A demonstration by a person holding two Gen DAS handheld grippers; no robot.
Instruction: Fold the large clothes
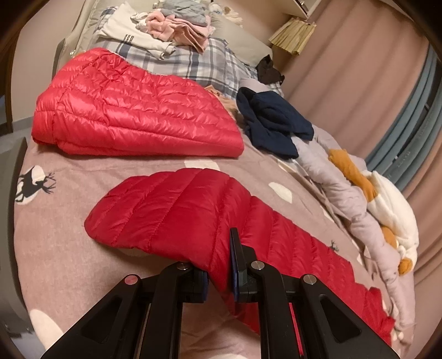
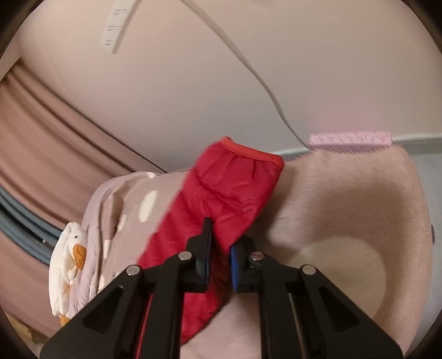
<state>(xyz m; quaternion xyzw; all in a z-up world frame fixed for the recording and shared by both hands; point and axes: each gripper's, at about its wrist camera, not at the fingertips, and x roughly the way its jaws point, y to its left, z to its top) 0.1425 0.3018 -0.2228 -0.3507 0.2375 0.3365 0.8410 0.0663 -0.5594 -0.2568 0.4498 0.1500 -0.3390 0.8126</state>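
A red quilted down jacket lies on the pink bedspread (image 1: 69, 210). Its folded body (image 1: 132, 105) sits at the far left in the left wrist view. One long sleeve (image 1: 171, 212) stretches toward me across the bed. My left gripper (image 1: 219, 265) is shut on this sleeve near its middle, with red fabric pinched between the blue pads. In the right wrist view the sleeve's cuff end (image 2: 232, 182) stands lifted off the bedspread (image 2: 345, 193). My right gripper (image 2: 221, 240) is shut on it just below the cuff band (image 2: 248, 152).
A navy garment (image 1: 273, 121) and a pale lilac garment (image 1: 345, 187) lie to the right of the jacket. A duck plush (image 1: 386, 215) (image 2: 69, 256) rests by the curtain side. A pile of clothes (image 1: 176, 24) sits on plaid bedding (image 1: 204, 60) at the head.
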